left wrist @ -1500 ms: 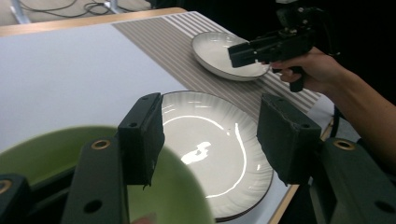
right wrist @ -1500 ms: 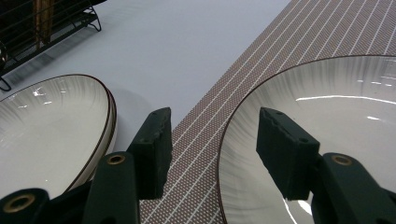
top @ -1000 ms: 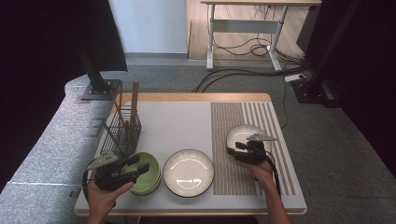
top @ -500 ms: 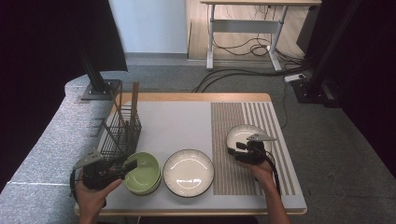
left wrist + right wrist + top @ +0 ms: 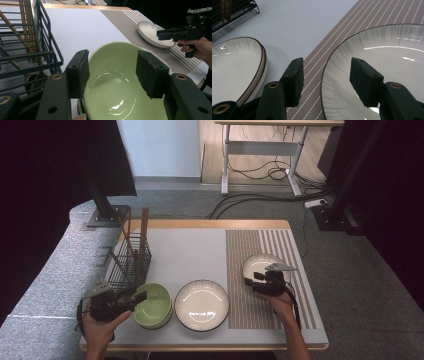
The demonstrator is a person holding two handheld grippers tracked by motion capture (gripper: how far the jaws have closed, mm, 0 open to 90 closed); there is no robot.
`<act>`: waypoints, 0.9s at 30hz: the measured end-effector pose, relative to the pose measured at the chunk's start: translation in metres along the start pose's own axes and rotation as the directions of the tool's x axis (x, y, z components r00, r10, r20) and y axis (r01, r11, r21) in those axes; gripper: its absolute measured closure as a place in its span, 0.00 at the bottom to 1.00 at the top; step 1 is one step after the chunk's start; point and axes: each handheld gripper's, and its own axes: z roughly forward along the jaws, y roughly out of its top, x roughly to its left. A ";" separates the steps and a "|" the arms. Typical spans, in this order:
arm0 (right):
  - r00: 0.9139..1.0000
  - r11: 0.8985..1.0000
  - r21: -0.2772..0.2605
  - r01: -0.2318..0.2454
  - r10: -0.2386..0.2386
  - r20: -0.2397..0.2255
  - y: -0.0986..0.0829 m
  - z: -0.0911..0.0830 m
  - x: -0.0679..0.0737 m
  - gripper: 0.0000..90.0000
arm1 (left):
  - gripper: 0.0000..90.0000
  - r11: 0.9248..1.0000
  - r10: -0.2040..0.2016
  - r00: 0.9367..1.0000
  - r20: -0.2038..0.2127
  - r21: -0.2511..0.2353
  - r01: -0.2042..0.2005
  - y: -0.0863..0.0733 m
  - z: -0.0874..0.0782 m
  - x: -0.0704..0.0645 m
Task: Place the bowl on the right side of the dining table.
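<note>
Reaching in from the lower left of the frame, the left gripper (image 5: 140,296) stands unclenched astride the near rim of the green bowl (image 5: 152,305), apparently poised to grasp it. Just beyond, a wire rack (image 5: 127,261) holds wooden sticks. At centre, a white plate (image 5: 202,304) lies bare on the counter (image 5: 185,251). At right, the right gripper (image 5: 248,282), also released, straddles the second plate's (image 5: 260,263) rim on the striped mat (image 5: 252,251).
</note>
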 end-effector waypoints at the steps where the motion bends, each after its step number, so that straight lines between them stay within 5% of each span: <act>1: 1.000 1.000 0.001 0.000 0.000 0.000 0.000 0.000 0.000 0.50 | 0.49 1.000 0.000 1.000 -0.002 0.000 0.000 0.000 0.000 0.000; 27: 1.000 1.000 -0.016 0.015 -0.015 -0.011 0.006 0.003 0.002 0.50 | 0.52 0.998 -0.047 0.998 -0.029 0.035 0.048 -0.012 -0.001 0.008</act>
